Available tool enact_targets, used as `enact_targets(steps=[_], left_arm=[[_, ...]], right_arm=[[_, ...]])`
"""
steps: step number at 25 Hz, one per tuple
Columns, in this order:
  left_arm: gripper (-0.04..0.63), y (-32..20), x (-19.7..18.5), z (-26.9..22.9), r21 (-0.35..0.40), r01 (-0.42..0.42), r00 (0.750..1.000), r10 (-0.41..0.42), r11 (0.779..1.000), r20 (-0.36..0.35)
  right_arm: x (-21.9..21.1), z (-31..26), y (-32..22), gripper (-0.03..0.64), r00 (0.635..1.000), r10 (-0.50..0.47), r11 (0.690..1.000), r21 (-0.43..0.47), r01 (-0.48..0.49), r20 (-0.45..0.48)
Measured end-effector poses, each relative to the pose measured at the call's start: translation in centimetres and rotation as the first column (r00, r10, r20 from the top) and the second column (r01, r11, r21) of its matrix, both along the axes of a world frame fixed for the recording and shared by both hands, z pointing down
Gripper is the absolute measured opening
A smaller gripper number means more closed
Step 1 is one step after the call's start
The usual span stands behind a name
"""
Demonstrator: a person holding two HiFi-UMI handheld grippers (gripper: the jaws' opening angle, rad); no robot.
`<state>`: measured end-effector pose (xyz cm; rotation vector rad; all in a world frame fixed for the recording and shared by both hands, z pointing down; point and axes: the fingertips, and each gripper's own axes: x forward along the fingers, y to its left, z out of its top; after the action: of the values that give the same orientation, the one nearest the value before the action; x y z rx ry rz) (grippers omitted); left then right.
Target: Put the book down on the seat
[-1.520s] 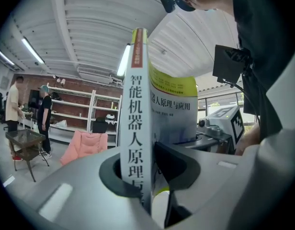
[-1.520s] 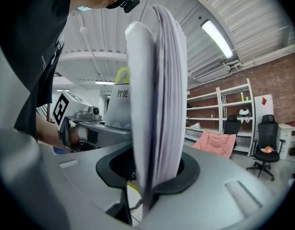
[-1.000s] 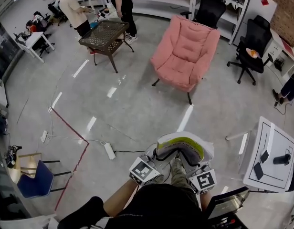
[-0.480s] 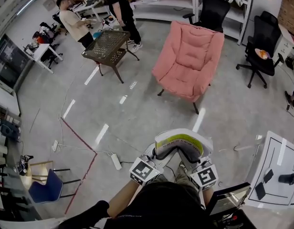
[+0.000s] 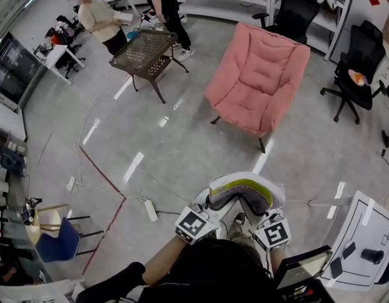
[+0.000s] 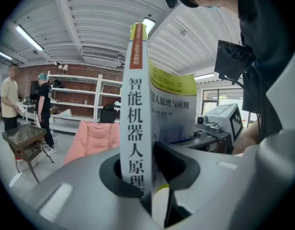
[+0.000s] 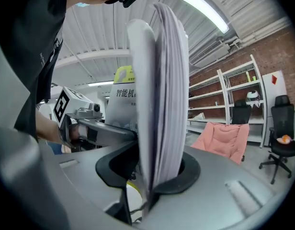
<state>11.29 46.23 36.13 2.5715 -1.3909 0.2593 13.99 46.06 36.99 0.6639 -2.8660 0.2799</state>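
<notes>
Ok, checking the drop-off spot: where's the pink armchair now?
Head view: the pink armchair stands upper right of centre, right of the mesh table, across the floor from the held book.

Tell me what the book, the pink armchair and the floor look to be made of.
The book: paper with a soft cover; it bows and pages fan at the edge. The pink armchair: padded fabric, probably matte plush; tufted, puffy cushions. The floor: likely polished concrete; grey, with bright lamp reflections.
</notes>
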Motion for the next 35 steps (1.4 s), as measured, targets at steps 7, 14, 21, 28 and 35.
enact_targets(steps=[7,14,21,28,35], left_arm=[[0.097,-5.7,-5.3,0.0,0.002,-0.077,0.995,0.076,0.997,-0.071],[0.098,-12.0,-12.9,-0.9,0.028,-0.17,0.978,0.172,0.985,-0.119],[0.1,-17.2,-15.8,1.0,-0.006,-0.203,0.968,0.199,0.979,-0.154],[0.101,-26.2,-16.4,3.9,-0.063,-0.172,0.977,0.162,0.983,-0.14],[0.106,-37.2,-17.0,2.9,-0.078,-0.111,0.993,0.107,0.991,-0.054]], right_arm=[[-5.1,0.1,-5.6,0.137,0.993,0.081,0.997,0.024,-0.079,-0.088],[-12.7,-1.3,-11.6,0.137,0.98,0.166,0.984,0.079,-0.157,-0.113],[-15.4,-0.4,-16.7,0.133,0.966,0.223,0.975,0.046,-0.219,-0.132],[-15.9,2.6,-25.7,0.133,0.977,0.198,0.98,0.005,-0.198,-0.083],[-16.4,2.0,-36.8,0.137,0.987,0.161,0.987,-0.019,-0.161,0.0]])
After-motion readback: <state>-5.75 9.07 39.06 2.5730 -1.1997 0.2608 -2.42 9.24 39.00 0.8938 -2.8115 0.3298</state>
